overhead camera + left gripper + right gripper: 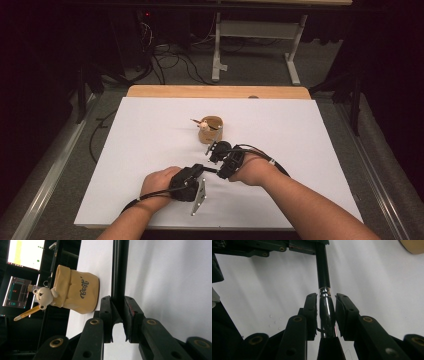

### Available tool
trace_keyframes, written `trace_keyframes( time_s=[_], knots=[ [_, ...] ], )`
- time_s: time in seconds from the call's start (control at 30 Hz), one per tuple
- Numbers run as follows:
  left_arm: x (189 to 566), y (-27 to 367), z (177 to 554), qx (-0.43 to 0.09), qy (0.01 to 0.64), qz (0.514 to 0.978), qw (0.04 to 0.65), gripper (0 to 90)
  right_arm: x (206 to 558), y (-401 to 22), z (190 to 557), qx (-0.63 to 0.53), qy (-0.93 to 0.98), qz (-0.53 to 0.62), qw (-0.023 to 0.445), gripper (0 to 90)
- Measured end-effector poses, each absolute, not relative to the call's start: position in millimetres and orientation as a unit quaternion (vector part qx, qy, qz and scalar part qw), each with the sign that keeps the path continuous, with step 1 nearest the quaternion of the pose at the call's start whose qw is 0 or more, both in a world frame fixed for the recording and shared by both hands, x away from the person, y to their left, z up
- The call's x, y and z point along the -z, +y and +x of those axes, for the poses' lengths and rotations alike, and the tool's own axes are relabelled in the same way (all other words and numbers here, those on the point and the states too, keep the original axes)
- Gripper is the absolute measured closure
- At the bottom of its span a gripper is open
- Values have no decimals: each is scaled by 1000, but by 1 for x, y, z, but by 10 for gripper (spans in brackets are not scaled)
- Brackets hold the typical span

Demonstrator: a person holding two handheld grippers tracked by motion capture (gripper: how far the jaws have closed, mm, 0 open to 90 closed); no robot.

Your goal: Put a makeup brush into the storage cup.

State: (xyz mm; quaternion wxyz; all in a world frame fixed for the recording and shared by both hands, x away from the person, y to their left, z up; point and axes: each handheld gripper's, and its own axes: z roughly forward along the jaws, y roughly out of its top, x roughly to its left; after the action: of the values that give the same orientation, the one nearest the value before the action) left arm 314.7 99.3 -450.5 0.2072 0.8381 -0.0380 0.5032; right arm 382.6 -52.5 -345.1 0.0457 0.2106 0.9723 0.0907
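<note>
A black pen (118, 270) with a chrome section (327, 312) spans the space between my two grippers. My left gripper (118, 315) is shut on the black barrel, which crosses its pads. My right gripper (326, 312) is open around the chrome section, with a thin gap at each pad. In the high view both grippers, left (202, 170) and right (216, 152), meet near the front middle of the white sheet. Just beyond them stands a tan bag-shaped pot (210, 129) lettered "Best" (84, 288), holding a small white bear figure (43, 296) and a pencil (25, 313).
The white sheet (150, 150) covers a wooden table (215, 91). A white desk frame (255, 30) and cables (170, 62) sit on the floor behind. Lit monitors (25, 255) glow past the table's edge. The pot's rim (413, 245) is at the upper right in the right gripper view.
</note>
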Motion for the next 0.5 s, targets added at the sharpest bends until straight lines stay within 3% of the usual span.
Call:
trace_keyframes(
  time_s=[0.5],
  knots=[
    [449, 101, 316, -500, -30, 840, 208, 786, 340, -55, 384, -95, 972, 209, 49, 573]
  ],
)
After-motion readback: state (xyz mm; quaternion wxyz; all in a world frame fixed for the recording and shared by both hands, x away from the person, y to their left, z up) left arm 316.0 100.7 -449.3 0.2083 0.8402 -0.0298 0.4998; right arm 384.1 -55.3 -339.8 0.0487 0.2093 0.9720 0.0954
